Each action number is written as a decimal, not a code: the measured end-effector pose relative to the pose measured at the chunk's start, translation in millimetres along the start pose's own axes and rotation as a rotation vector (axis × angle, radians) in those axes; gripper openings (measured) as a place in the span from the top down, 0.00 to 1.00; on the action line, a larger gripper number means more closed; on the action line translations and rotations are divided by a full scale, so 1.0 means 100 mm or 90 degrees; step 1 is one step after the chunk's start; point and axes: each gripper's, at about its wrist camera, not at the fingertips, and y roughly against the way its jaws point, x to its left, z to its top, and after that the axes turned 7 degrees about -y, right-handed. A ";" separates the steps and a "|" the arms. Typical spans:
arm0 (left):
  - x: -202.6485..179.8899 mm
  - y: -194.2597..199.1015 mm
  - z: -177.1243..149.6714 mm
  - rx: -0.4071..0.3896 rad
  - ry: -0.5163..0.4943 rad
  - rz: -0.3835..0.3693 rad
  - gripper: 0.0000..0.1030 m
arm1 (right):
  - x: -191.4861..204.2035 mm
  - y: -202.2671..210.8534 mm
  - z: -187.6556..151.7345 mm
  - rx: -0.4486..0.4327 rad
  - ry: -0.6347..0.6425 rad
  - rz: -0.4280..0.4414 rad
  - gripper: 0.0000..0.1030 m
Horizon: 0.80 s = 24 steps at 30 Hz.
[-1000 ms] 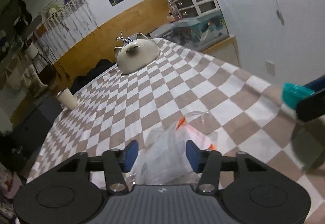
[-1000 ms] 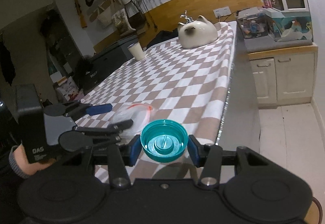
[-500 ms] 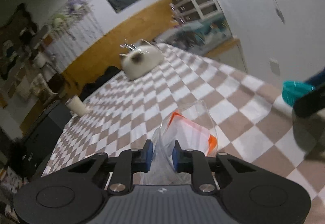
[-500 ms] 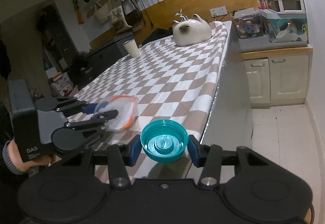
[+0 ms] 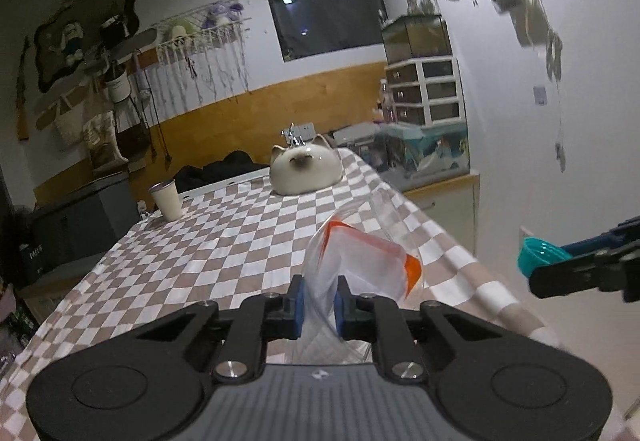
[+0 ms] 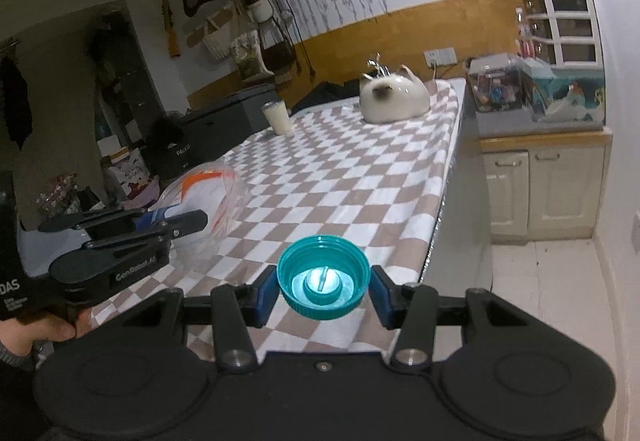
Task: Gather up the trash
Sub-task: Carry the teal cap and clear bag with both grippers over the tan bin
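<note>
Above the near end of the checked tablecloth (image 5: 224, 241), the left gripper (image 5: 319, 301) is clamped on a clear plastic bag (image 5: 360, 261) with an orange strip along its mouth; its blue pads have just closed onto the crumpled plastic, and the bag hangs clear of the cloth. To the right of the bag, just past the cloth's near corner, the right gripper (image 6: 323, 291) pinches a teal bottle cap (image 6: 323, 277) by its ribbed rim, open side facing the camera, pads pressed on either side. A hand (image 6: 52, 329) shows under the left gripper's body in the right wrist view. Far down the cloth from the bag sits a cream cat-shaped ornament (image 5: 305, 175), and a pale cup (image 5: 167, 199) stands at the cloth's left edge. Beyond the cloth's right edge is a low cabinet (image 6: 544, 189).
</note>
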 end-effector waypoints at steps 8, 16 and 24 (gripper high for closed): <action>-0.13 0.48 -0.02 -0.024 0.053 -0.013 0.85 | 0.17 0.37 -0.06 -0.038 0.038 -0.029 0.52; -0.39 0.85 0.01 -0.054 0.104 -0.038 0.85 | 0.15 0.82 -0.17 -0.073 0.059 -0.066 0.52; -0.81 1.05 0.14 -0.097 0.125 -0.072 0.85 | -0.07 1.35 -0.26 -0.112 0.053 -0.118 0.52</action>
